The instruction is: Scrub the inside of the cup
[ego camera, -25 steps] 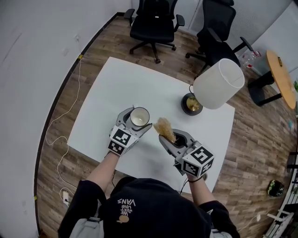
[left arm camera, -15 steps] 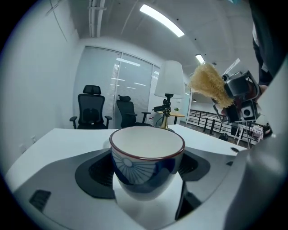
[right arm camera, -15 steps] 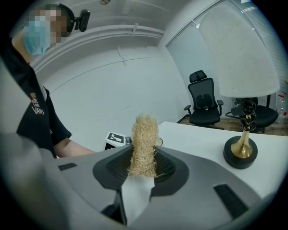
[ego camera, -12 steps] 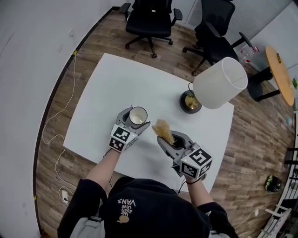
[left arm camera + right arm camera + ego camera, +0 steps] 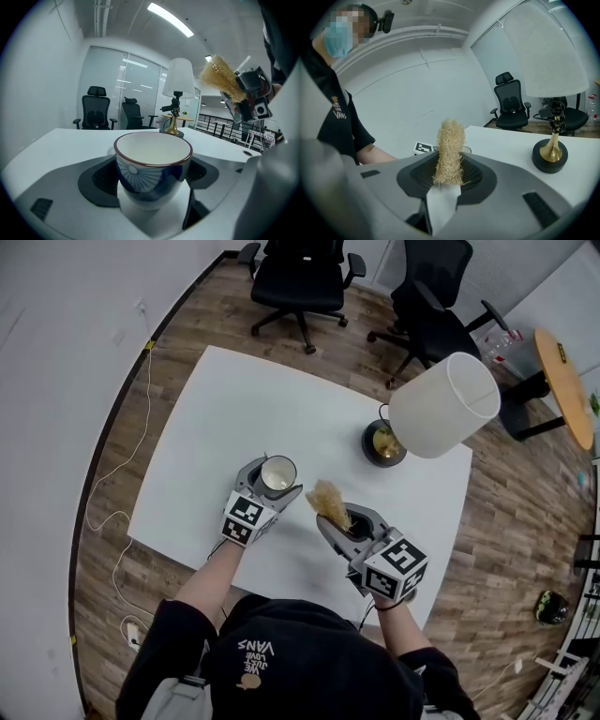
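A small cup (image 5: 278,473) (image 5: 152,168), white inside with a blue sunburst pattern and a dark rim, is clamped upright between the jaws of my left gripper (image 5: 272,479) (image 5: 152,180) above the white table (image 5: 216,418). Its inside looks empty. My right gripper (image 5: 339,517) (image 5: 446,180) is shut on a tan fibrous scrubber (image 5: 329,501) (image 5: 449,152), which sticks up out of the jaws. The scrubber hangs just right of the cup, apart from it. In the left gripper view the scrubber (image 5: 221,78) shows high at the right.
A table lamp with a white shade (image 5: 441,409) and a black and brass base (image 5: 384,447) stands at the table's far right. Two black office chairs (image 5: 298,277) are beyond the table's far edge. A white cable (image 5: 112,493) lies on the wood floor at left.
Between one second ago and half a second ago the head view shifted slightly; both grippers keep the same pose, and nothing has visibly moved since.
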Tool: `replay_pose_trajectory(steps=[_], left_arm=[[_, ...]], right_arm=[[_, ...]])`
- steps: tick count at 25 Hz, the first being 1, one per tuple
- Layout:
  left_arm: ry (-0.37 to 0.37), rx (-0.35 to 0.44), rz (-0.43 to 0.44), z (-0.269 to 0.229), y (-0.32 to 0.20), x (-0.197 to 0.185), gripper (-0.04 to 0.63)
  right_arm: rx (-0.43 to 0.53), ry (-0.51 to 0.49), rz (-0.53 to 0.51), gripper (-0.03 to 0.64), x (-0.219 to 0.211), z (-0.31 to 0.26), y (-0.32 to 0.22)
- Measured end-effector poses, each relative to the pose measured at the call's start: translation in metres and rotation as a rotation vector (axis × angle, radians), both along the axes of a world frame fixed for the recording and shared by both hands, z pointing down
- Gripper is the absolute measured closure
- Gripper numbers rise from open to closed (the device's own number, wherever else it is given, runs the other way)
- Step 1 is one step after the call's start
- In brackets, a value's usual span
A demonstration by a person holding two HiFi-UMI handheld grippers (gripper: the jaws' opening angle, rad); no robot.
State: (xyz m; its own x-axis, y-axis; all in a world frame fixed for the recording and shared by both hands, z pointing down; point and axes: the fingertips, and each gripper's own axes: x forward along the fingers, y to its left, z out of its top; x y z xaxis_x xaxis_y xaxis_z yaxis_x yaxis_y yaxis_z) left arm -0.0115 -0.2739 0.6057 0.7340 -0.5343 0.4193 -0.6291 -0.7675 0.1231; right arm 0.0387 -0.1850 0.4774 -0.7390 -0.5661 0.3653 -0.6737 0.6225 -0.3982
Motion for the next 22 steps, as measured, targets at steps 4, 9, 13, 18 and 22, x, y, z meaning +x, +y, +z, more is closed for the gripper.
replay_pose_trajectory(steps=[4,9,13,18,22], left_arm=[[-0.013,0.02,-0.002,0.001,0.003,-0.001,0.196],[-0.019,0.055,-0.005,0.001,0.006,-0.002,0.196],[-0.011,0.077,-0.017,0.001,0.006,-0.003,0.196],[-0.038,0.047,-0.02,0.009,0.007,-0.003,0.196],[-0.031,0.061,-0.04,-0.001,0.009,-0.006,0.196]], right_arm=[[0.004,-0.002,-0.008,0.503,-0.002,-0.001,0.002],[0.008,0.0,-0.021,0.503,-0.004,-0.004,0.003],[0.009,0.004,-0.022,0.503,-0.003,-0.005,0.006],[0.015,0.004,-0.03,0.503,-0.003,-0.007,0.008],[0.022,-0.002,-0.043,0.503,-0.005,-0.009,0.009]])
